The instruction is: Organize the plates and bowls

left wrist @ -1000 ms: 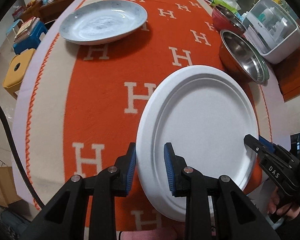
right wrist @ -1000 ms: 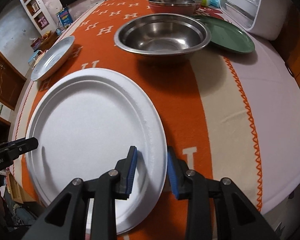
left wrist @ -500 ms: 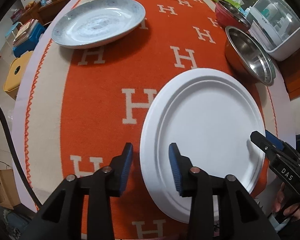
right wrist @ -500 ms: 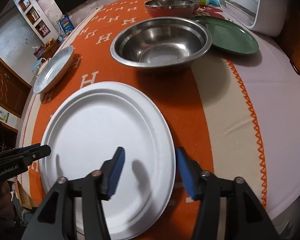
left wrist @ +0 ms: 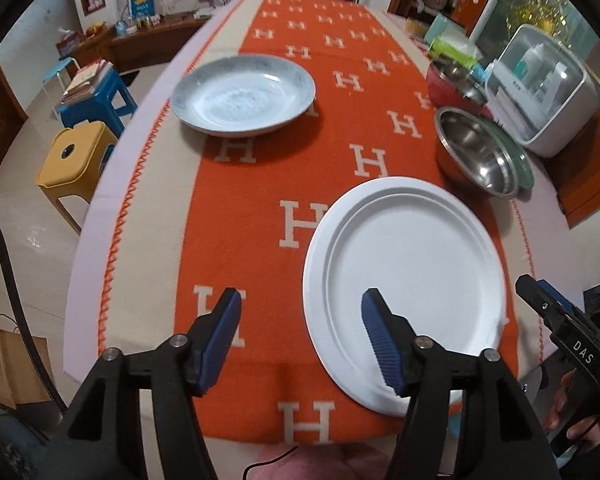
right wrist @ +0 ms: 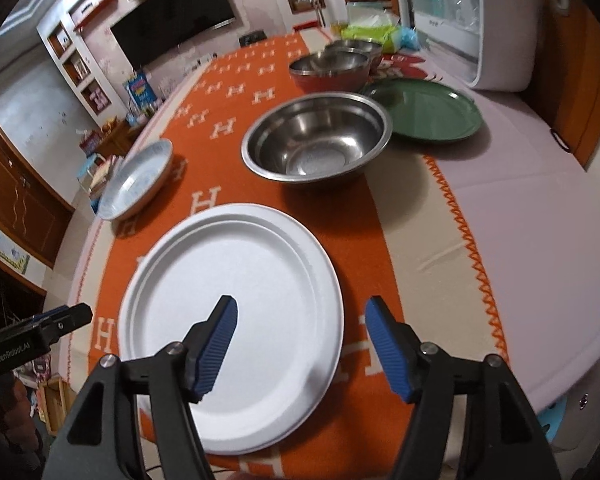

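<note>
Both jaws are opening, releasing the white plate (left wrist: 412, 276), which is lying on the bench beside the steel bowl (right wrist: 318, 144): left hand-held gripper (left wrist: 300, 340), right hand-held gripper (right wrist: 300, 344). Next probably comes choosing another dish.

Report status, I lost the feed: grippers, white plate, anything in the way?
Left gripper and right gripper both opening, nothing between pads. White plate flat on the orange cloth, released. Steel bowl beyond it, apart.

An orange blanket (left wrist: 260, 184) with white H letters covers the table (right wrist: 520, 200). Left of the table stand a yellow stool (left wrist: 74, 156) and a blue stool (left wrist: 96, 100). Beyond its far end hangs a dark television (right wrist: 176, 20).
</note>
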`<control>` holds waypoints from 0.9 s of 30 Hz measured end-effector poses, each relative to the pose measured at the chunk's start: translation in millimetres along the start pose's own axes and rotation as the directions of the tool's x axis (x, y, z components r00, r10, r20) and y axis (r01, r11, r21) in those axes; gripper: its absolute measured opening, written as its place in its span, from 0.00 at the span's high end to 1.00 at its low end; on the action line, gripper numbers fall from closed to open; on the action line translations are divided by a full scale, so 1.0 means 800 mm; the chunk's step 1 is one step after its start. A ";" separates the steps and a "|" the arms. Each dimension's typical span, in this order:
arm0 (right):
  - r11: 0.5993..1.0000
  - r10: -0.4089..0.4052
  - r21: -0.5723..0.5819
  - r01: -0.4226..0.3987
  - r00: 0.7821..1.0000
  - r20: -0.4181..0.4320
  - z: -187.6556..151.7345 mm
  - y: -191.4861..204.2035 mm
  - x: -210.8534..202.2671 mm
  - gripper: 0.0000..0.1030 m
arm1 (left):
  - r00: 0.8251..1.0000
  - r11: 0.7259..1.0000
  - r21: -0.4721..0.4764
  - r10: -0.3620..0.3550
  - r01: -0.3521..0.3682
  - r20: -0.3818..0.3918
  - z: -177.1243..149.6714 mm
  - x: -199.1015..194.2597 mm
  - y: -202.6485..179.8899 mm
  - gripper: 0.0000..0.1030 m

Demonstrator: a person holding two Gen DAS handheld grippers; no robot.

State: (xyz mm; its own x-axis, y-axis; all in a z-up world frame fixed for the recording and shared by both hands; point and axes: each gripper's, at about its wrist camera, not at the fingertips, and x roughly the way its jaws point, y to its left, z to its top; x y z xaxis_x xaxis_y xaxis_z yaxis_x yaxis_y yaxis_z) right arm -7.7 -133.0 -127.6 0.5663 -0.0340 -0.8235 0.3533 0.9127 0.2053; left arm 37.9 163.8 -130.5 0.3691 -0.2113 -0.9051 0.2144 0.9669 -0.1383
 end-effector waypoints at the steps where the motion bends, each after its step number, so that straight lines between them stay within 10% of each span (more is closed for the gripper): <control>1: 1.000 0.002 0.003 -0.002 1.000 0.017 -0.004 0.000 -0.008 0.32 | 1.000 1.000 0.000 -0.005 0.005 0.021 -0.007 -0.010 0.000 0.39; 27: 0.991 0.132 -0.065 -0.121 0.966 0.220 -0.056 0.037 -0.097 0.21 | 0.961 0.994 -0.092 0.085 -0.063 0.262 -0.083 -0.163 0.034 0.20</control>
State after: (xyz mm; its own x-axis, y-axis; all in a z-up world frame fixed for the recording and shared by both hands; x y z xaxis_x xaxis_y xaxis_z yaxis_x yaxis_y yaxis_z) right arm -74.2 -85.0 -81.3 0.7580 -0.0017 -0.6523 0.2333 0.9345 0.2687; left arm -64.1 227.0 -43.1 0.6098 -0.1579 -0.7767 0.1065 0.9874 -0.1172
